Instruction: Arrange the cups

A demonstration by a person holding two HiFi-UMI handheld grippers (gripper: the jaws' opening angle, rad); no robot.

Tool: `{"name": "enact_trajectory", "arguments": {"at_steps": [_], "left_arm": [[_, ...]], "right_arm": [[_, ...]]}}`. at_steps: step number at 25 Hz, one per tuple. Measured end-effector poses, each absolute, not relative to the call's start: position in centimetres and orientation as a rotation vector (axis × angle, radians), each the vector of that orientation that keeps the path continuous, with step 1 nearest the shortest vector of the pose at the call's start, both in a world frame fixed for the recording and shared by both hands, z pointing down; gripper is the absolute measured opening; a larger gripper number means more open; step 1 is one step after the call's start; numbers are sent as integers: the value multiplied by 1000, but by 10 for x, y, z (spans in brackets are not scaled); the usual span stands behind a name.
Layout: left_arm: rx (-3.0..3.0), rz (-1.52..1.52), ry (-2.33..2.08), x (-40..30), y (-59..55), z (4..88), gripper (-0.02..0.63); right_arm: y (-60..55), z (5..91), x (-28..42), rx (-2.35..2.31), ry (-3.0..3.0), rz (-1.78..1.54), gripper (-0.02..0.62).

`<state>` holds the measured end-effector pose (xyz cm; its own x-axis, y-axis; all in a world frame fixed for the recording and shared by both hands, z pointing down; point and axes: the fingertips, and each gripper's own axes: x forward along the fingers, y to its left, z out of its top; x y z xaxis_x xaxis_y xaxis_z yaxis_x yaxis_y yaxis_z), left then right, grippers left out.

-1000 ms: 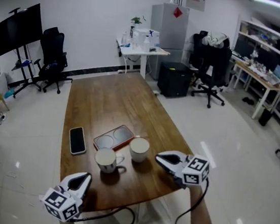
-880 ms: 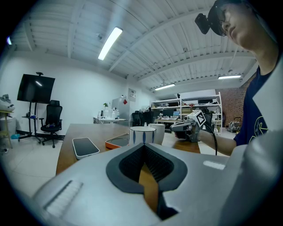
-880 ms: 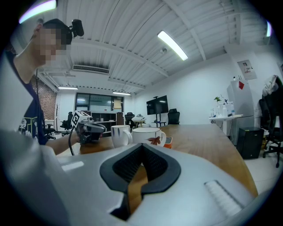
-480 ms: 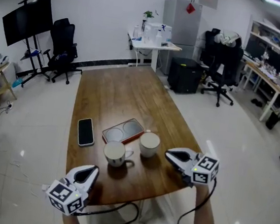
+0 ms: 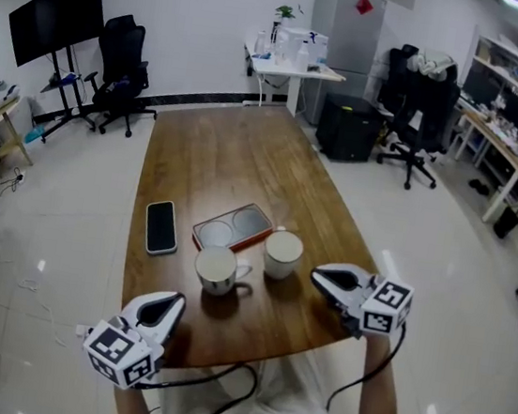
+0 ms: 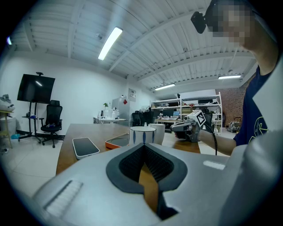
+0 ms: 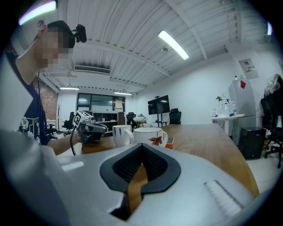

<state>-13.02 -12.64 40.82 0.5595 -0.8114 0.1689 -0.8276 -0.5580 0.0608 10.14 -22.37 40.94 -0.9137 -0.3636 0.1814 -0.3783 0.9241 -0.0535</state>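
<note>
- At the near edge of the table point(image 5: 233, 151), the right gripper point(image 5: 318, 275) hovers with its jaws pressed together on nothing. The left gripper point(image 5: 172, 303), off the opposite near corner, is likewise closed and empty.
- Neither gripper has shifted against the table over the last second. Only the head view has swung (the room slides sideways in it), so nothing on the table has really moved.
- Between the grippers stand the striped cup point(image 5: 216, 269) and the leaf-printed cup point(image 5: 283, 254), side by side and untouched. Both sit just in front of an orange tray point(image 5: 234, 226) with two round hollows, and a phone point(image 5: 161, 227) lies to the tray's left. With both cups off the tray, I judge the arranging has not yet begun.
- From the gripper views the cups overlap, so whether they touch is unclear. The tray is mostly hidden behind them there, and the leaf cup's handle is hard to make out from above.
</note>
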Motion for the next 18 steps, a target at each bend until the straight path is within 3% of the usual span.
{"name": "enact_trajectory", "arguments": {"at_steps": [18], "left_arm": [[2646,176,-1407,-130,-126,409,3]], "right_arm": [[-168,409,50,212,-2956,105,2]]}}
